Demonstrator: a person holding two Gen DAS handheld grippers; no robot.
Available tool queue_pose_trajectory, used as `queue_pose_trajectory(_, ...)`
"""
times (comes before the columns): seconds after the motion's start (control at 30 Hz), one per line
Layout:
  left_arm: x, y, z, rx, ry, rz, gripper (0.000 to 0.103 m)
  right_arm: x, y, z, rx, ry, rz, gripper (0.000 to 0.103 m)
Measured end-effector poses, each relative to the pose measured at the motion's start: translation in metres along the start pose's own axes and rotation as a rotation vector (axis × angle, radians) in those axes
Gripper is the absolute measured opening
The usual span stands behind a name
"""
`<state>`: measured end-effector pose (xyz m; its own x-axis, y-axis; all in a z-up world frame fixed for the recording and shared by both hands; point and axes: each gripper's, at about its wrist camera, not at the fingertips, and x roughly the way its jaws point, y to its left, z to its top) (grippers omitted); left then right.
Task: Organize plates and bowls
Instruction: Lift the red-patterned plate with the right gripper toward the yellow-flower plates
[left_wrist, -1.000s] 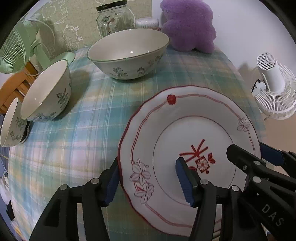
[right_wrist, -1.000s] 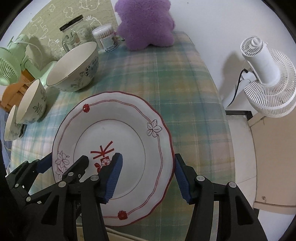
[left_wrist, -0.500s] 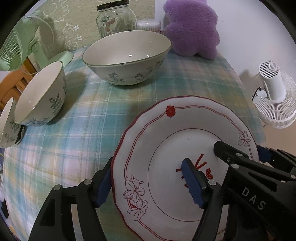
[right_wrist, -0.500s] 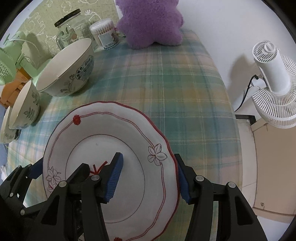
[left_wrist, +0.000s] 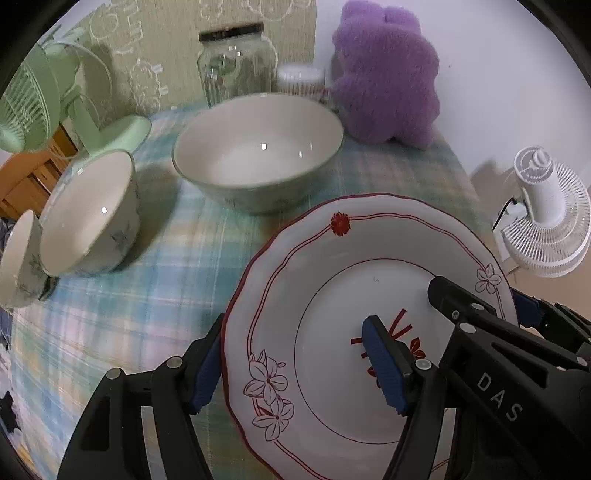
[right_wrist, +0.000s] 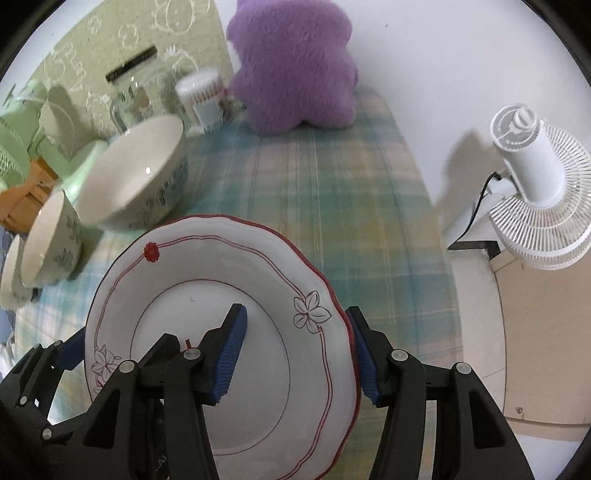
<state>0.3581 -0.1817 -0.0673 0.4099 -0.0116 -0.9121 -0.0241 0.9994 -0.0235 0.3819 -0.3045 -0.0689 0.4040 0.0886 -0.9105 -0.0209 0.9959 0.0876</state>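
A white plate with red trim (left_wrist: 332, 295) (right_wrist: 221, 280) is held above the plaid tablecloth between both grippers. My left gripper (left_wrist: 295, 365) straddles its left rim, one finger under, one over. My right gripper (right_wrist: 295, 354) straddles its right rim the same way. The jaws look wide, and whether they pinch the plate is unclear. A large floral bowl (left_wrist: 258, 151) (right_wrist: 133, 173) stands beyond the plate. A medium bowl (left_wrist: 88, 214) (right_wrist: 51, 240) and a small bowl (left_wrist: 18, 258) (right_wrist: 9, 273) stand at the left.
A purple plush toy (left_wrist: 388, 74), a glass jar (left_wrist: 236, 62) and a cotton-swab tub (left_wrist: 301, 79) stand at the table's back. A green fan (left_wrist: 37, 99) is back left. A white fan (left_wrist: 546, 218) stands off the table's right edge.
The plate, carried by both grippers, has moved forward toward the large bowl and the plush toy; the far objects look larger and nearer.
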Motion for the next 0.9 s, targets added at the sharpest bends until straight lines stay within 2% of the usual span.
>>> queue_pose_trajectory(0.4,-0.051,0.002,0.0,0.045,-0.051,-0.027,0.072,-0.054,0.006,-0.002,0.05,-0.045,-0.014,0.059)
queue_pose_trajectory(0.7,-0.086,0.006,-0.024,0.083,-0.072,-0.071,0.072,-0.094,0.01,-0.029,0.084,-0.073,-0.05,0.059)
queue_pose_trajectory(0.9,-0.105,0.017,-0.051,0.115,-0.064,-0.096,0.072,-0.118,0.022,-0.061,0.12,-0.074,-0.078,0.059)
